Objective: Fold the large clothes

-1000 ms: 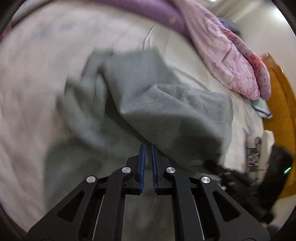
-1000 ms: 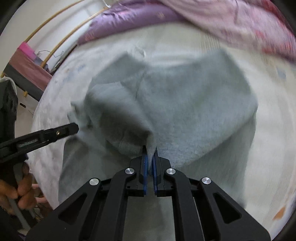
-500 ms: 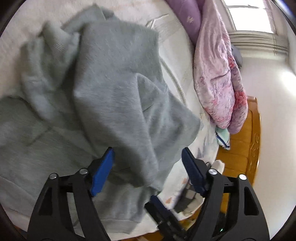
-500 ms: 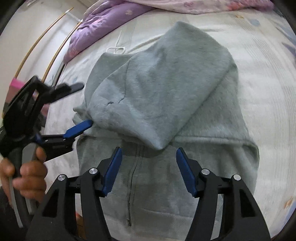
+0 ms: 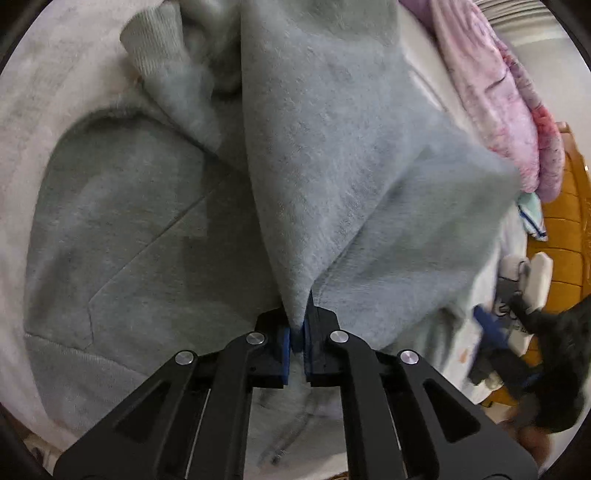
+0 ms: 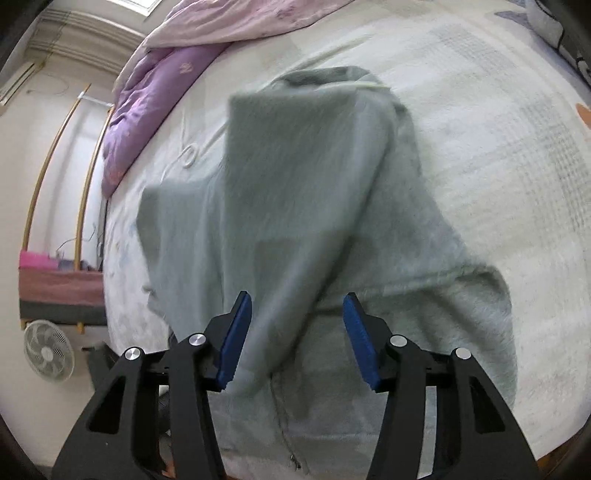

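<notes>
one grey zip-up hoodie (image 5: 147, 236) is shown spread on a pale bed sheet (image 6: 498, 155); two grippers are counted, one per view.

nearest in the left wrist view, the left gripper (image 5: 297, 332) is seen closed, a pinched fold of the hoodie clamped between its blue pads (image 5: 283, 345), with the cloth drawn up from the pads in a taut ridge. a slanted pocket seam is seen on the flat panel left of that ridge, and a ribbed cuff (image 5: 147, 59) lies beyond it. the right gripper (image 5: 495, 354) is glimpsed, blurred, at the hoodie's right edge.

nearest in the right wrist view, the right gripper (image 6: 297, 339) is seen about half open with its jaws closing; a hanging flap of the hoodie (image 6: 295, 192) sits between the blue pads (image 6: 232, 343), which are not seen pressing on it. the zipper (image 6: 280, 417) runs below the flap toward the camera, so the garment's long axis is read as running from the near hem away toward the far end of the bed.

beyond the hoodie, one purple quilt (image 6: 147, 110) and one pink quilt (image 6: 229, 22) are heaped at the sheet's far edge. one fan (image 6: 48, 349) stands on the floor left of the hoodie.
</notes>
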### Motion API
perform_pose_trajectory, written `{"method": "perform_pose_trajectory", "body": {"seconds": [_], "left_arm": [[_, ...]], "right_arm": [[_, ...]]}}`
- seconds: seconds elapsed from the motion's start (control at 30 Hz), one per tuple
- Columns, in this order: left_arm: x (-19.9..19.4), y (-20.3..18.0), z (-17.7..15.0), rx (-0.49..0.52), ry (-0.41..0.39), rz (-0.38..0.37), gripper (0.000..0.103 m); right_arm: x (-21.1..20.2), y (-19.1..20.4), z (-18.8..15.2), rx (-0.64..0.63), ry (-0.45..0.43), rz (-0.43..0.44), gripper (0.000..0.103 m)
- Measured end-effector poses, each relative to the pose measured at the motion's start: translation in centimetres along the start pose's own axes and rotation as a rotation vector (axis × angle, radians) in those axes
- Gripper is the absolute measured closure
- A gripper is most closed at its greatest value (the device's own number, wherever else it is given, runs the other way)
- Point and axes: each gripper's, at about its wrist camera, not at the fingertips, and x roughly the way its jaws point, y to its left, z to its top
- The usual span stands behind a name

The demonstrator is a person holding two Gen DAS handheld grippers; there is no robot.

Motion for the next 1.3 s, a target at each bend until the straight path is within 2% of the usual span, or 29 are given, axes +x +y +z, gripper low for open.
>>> {"method": "perform_pose_trajectory", "body": {"seconds": [0.13,0.23,0.3,0.33,0.37,0.4,0.43,0.47,0.5,0.57,0.63,0.7,0.73,0.77,0.83,0.87,0.97,1.0,1.07,1.1,1.13,1.17,1.2,1.23,1.27,1.3], "left_arm": [[0.7,-0.3,0.9,-0.030,0.044,-0.026,0.075],[-0.5,-0.5,1.3,-0.012,0.051,-0.049,0.040],[-2.1,-0.9,1.6,0.034,0.028,-0.032,0.038],[-2.6,-0.8,1.9,0.049,0.024,-0.028,0.038],[-3.2,-0.6,2.3,0.056,0.017,-0.017,0.038],[-3.7,-0.5,2.9,0.051,0.002,-0.015,0.038],[-4.2,-0.4,3.8,0.036,-0.013,-0.012,0.037],[-4.4,-0.3,5.0,0.019,-0.024,-0.011,0.037],[-4.7,-0.3,5.8,0.007,-0.034,-0.018,0.037],[-5.3,-0.8,8.1,-0.029,-0.071,-0.031,0.034],[-6.2,-1.5,11.2,-0.051,-0.126,-0.084,0.034],[-6.8,-2.2,14.3,-0.080,-0.174,-0.127,0.033],[-6.9,-2.4,15.3,-0.086,-0.186,-0.137,0.033],[-6.8,-3.2,16.8,-0.089,-0.199,-0.144,0.032],[-6.6,-5.2,20.1,-0.065,-0.211,-0.119,0.031],[-6.1,-6.4,21.6,-0.030,-0.191,-0.108,0.025],[-3.8,-8.1,24.3,0.058,-0.103,-0.039,0.023],[-2.4,-8.6,25.5,0.080,-0.079,0.009,0.023],[-0.6,-8.4,26.8,0.076,-0.047,0.057,0.024],[1.3,-8.0,27.4,0.064,0.037,0.099,0.024],[2.3,-7.8,27.7,0.052,0.079,0.115,0.026],[3.7,-7.5,28.1,0.039,0.131,0.155,0.034],[4.2,-7.2,28.1,0.038,0.146,0.175,0.046],[4.5,-7.1,28.1,0.047,0.154,0.181,0.076],[4.3,-7.2,27.9,0.067,0.153,0.155,0.089],[3.9,-7.4,27.7,0.083,0.137,0.148,0.092]], "right_arm": [[-0.3,2.1,2.3,-0.083,-0.058,-0.022,0.054],[0.9,2.7,3.9,-0.124,-0.058,0.028,0.054],[2.8,2.2,4.9,-0.131,-0.024,0.015,0.062],[4.1,1.2,5.3,-0.132,0.001,-0.060,0.070],[5.4,-0.4,5.5,-0.122,0.023,-0.131,0.083],[6.3,-2.1,5.6,-0.078,0.045,-0.144,0.093],[6.7,-3.6,5.7,-0.016,0.059,-0.104,0.103],[6.6,-4.8,5.8,0.060,0.067,-0.040,0.103],[6.4,-5.0,6.0,0.092,0.077,-0.019,0.103],[5.1,-4.0,6.5,0.114,0.087,-0.003,0.095],[3.5,-2.3,7.5,0.106,0.070,0.010,0.087],[2.0,-0.6,8.9,0.091,0.030,0.030,0.070],[1.5,0.2,9.5,0.081,0.009,0.023,0.051],[1.2,0.9,10.5,0.070,-0.008,0.015,0.047],[1.3,1.9,12.8,0.063,-0.036,-0.008,0.047],[2.0,2.1,13.9,0.059,-0.026,-0.035,0.047],[6.3,2.3,16.9,0.080,0.090,-0.068,0.045],[7.4,2.3,17.4,0.087,0.113,-0.078,0.045],[9.5,1.9,18.5,0.121,0.143,-0.054,0.045],[10.2,1.8,18.7,0.134,0.157,-0.040,0.045],[11.0,1.6,18.9,0.142,0.175,-0.049,0.045],[11.4,1.5,19.0,0.145,0.188,-0.050,0.058],[11.6,1.3,19.0,0.154,0.193,-0.027,0.068],[11.1,1.2,18.9,0.150,0.174,-0.010,0.081],[10.6,1.3,18.8,0.137,0.156,0.017,0.089],[9.9,1.4,18.6,0.119,0.143,0.054,0.090]]}}
